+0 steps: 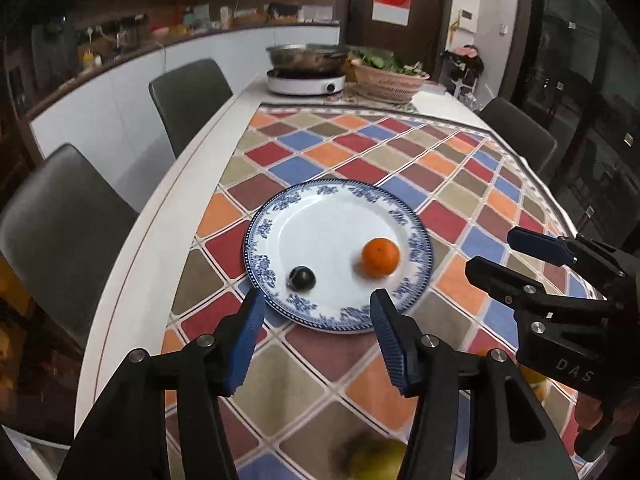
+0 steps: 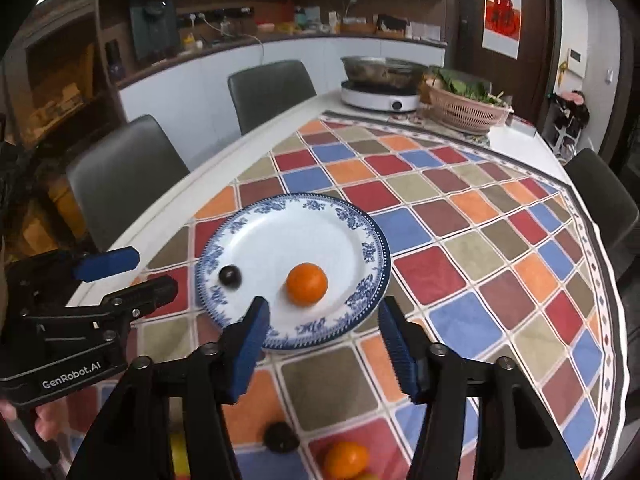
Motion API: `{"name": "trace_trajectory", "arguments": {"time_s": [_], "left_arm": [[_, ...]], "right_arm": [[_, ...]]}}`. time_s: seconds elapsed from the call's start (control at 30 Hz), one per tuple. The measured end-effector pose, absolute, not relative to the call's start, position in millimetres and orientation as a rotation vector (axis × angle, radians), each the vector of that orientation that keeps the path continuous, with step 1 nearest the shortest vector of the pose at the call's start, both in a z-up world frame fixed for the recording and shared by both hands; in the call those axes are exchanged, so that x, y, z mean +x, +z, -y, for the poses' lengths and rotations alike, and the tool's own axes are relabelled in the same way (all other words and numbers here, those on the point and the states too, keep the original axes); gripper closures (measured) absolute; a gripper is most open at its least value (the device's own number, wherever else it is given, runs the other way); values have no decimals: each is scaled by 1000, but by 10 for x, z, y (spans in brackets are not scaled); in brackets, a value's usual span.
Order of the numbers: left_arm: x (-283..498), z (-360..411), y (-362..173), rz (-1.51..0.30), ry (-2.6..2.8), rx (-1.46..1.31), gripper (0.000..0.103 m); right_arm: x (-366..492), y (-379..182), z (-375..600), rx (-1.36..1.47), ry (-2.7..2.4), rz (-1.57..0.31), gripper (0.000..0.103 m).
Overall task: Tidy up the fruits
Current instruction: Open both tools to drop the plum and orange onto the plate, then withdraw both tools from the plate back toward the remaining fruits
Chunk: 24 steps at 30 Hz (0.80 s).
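Nearest the cameras, more fruit is waiting on the counter [image 2: 460, 216]: a blurred yellow-green fruit [image 1: 376, 460] and another small orange [image 2: 346, 458]. The round orange mandarin [image 2: 307, 283] and small dark plum [image 2: 230, 277] are sitting apart on the blue-patterned white plate [image 2: 352, 216], likely the collecting spot. The left hand-held gripper [image 1: 318, 334] and right hand-held gripper [image 2: 324, 338] are hovering with jaws apart, gripping nothing.

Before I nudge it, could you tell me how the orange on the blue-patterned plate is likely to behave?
The orange looks round, so it would probably roll across the smooth white centre of the plate. The plate's raised rim may stop a gentle roll, though a harder push could carry it onto the tablecloth. Its skin looks firm, so open jaws should close on it without crushing.
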<state>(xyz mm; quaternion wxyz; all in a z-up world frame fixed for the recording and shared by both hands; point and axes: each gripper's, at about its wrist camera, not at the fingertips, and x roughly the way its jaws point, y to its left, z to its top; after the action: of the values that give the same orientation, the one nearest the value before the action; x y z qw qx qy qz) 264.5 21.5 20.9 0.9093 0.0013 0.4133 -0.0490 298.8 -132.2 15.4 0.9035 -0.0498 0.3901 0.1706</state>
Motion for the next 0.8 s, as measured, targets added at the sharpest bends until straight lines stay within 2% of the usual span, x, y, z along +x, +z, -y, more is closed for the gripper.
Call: {"name": "trace_trajectory", "arguments": {"time_s": [0.3,0.53,0.8], "left_arm": [[2079,-43,503,-767,-121,-7,32],[1725,82,533,-764,-134,-28,26],[1413,242,442,-762,-143,24,26]], "right_arm": [[2441,383,1528,-70,355,-743,43],[2051,456,1659,-54,354,-726,43],[1679,404,1817,-50,338,-725,43]]}}
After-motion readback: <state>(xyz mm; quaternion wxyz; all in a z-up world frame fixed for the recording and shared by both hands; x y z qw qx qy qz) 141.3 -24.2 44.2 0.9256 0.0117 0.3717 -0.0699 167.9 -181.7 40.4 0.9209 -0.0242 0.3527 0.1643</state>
